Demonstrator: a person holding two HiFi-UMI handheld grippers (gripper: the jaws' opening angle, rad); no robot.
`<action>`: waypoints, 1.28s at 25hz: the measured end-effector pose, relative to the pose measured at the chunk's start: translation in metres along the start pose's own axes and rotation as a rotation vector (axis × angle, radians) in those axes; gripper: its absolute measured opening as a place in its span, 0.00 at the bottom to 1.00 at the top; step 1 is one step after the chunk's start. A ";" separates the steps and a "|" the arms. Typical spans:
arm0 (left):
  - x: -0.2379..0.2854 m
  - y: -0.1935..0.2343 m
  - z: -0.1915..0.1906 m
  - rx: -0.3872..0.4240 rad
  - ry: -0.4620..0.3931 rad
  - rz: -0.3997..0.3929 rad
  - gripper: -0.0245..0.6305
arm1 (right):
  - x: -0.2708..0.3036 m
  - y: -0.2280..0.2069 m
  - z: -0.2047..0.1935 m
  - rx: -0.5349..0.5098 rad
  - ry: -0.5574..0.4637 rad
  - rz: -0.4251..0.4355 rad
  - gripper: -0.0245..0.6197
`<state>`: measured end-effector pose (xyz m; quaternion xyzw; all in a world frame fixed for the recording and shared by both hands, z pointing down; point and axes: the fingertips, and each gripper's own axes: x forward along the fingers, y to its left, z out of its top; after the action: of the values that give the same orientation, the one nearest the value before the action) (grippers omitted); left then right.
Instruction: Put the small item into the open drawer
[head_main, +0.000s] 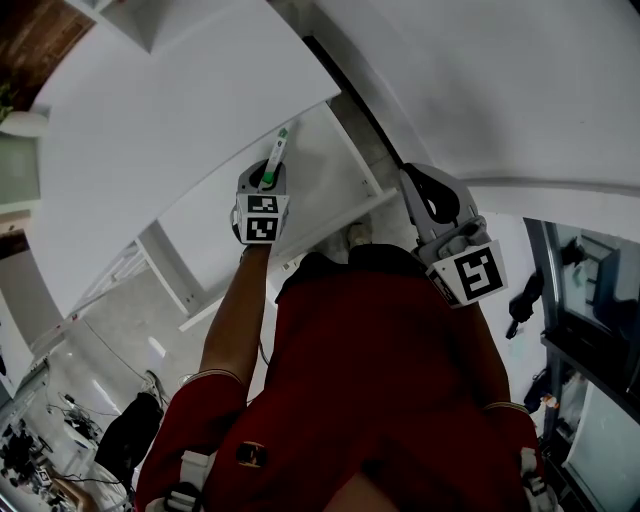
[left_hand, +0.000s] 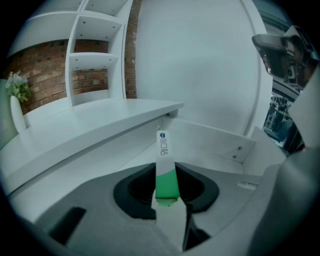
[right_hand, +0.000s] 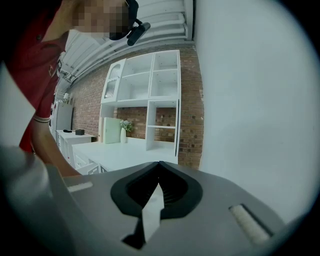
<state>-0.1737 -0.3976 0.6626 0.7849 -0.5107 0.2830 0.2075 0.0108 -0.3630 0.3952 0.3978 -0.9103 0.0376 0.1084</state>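
Left gripper (head_main: 272, 172) has its jaws closed partway on a slim green-and-white packet (head_main: 277, 150), pinching its green lower end. The white printed end sticks out past the jaw tips. In the left gripper view (left_hand: 167, 200) the packet (left_hand: 164, 165) runs straight from the jaws toward 12 o'clock, standing on edge between them. Its tip is in line with the front edge of the white desktop (left_hand: 100, 130).

Seen from the head view, the gripper is held over the open white drawer (head_main: 335, 165), which is pulled out from under the desktop (head_main: 170, 130) toward 5 o'clock. The packet points toward 1 o'clock, with its tip just at the desktop's edge. From the left gripper view the drawer's far wall (left_hand: 215, 140) lies at 2 o'clock from the packet. The packet is clear of the drawer floor, carried only by the jaws.

At 3 o'clock from the left gripper in the head view, the right gripper (head_main: 425, 195) is well apart from the packet and close to the person's red shirt (head_main: 380, 360). In the right gripper view (right_hand: 157, 187) its jaws are together with nothing between them, facing a white shelf unit (right_hand: 150, 85) on a brick wall (right_hand: 187, 100).
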 end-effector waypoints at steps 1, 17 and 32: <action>0.001 0.001 -0.002 0.000 0.007 0.007 0.18 | 0.001 -0.002 -0.001 0.000 0.006 -0.001 0.06; -0.002 0.003 -0.001 -0.009 0.014 0.046 0.29 | -0.002 -0.011 -0.008 0.036 -0.030 0.046 0.06; -0.103 -0.039 0.085 -0.071 -0.258 0.053 0.27 | 0.007 0.026 0.004 0.085 -0.110 0.245 0.06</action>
<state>-0.1505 -0.3642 0.5296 0.7930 -0.5635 0.1668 0.1602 -0.0132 -0.3505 0.3936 0.2893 -0.9542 0.0671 0.0361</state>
